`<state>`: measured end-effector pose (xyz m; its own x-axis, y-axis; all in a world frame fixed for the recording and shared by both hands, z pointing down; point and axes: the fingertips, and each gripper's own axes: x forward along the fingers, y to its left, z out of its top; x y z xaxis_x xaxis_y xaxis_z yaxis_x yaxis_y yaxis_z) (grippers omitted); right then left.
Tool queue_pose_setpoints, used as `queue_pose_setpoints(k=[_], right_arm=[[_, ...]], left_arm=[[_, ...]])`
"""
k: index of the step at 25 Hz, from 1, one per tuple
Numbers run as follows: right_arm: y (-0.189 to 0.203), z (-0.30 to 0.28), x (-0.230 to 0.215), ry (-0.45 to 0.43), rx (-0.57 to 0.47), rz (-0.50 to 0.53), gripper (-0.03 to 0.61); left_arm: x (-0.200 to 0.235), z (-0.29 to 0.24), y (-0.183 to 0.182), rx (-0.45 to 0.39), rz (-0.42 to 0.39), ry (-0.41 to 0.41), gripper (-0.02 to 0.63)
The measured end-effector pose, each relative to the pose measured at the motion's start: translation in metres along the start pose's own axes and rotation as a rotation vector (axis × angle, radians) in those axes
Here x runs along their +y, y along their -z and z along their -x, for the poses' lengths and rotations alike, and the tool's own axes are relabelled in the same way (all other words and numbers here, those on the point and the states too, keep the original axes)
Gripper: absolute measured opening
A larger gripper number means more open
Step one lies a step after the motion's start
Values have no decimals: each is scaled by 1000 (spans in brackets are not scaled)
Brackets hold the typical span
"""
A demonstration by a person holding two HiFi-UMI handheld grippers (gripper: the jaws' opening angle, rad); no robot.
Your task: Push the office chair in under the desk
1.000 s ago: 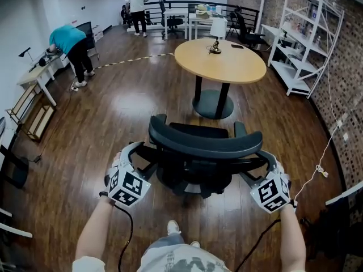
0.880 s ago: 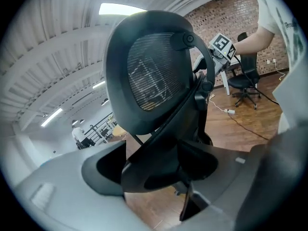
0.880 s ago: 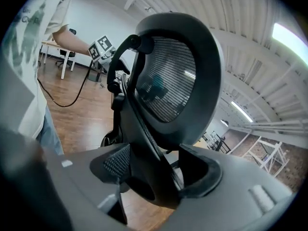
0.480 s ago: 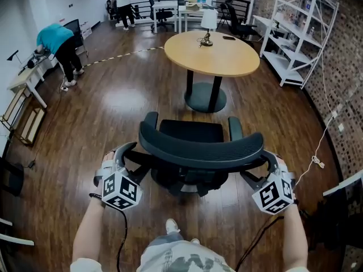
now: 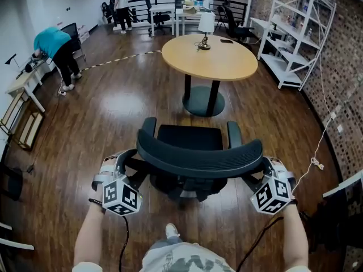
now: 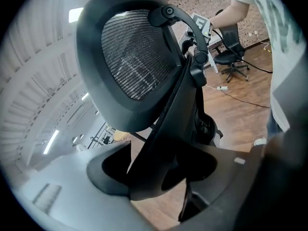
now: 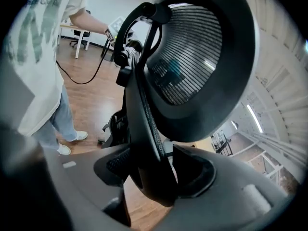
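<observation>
A black office chair (image 5: 198, 156) stands on the wood floor, its seat facing the round wooden desk (image 5: 229, 61) ahead. My left gripper (image 5: 131, 162) is at the left edge of the mesh backrest (image 6: 137, 57), my right gripper (image 5: 265, 166) at the right edge. In the left gripper view the backrest's frame fills the gap of the left gripper (image 6: 159, 177), whose jaws are closing on it. The right gripper view shows the right gripper (image 7: 154, 177) closing on the backrest (image 7: 192, 57) the same way.
A lamp (image 5: 205, 26) stands on the desk, which rests on a dark pedestal base (image 5: 203, 101). White shelving (image 5: 300, 35) lines the brick wall at right. A cable (image 5: 315, 162) lies on the floor. A person in teal (image 5: 57, 43) bends over a side desk at left.
The chair has rolled forward toward the round desk, and both grippers have gone with it at the backrest's edges.
</observation>
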<state>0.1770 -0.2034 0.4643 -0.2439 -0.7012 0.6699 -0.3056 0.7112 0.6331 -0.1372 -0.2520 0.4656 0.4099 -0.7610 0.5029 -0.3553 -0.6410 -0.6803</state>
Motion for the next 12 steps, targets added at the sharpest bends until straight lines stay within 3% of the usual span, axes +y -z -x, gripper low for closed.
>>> queue_pose_setpoints(k=[5, 12], right_arm=[[1, -3, -1, -12, 16, -8, 235], [-3, -24, -20, 35, 50, -29, 235]], left_arm=[[6, -7, 1, 16, -9, 21, 313], [30, -34, 7, 11, -17, 19, 310]])
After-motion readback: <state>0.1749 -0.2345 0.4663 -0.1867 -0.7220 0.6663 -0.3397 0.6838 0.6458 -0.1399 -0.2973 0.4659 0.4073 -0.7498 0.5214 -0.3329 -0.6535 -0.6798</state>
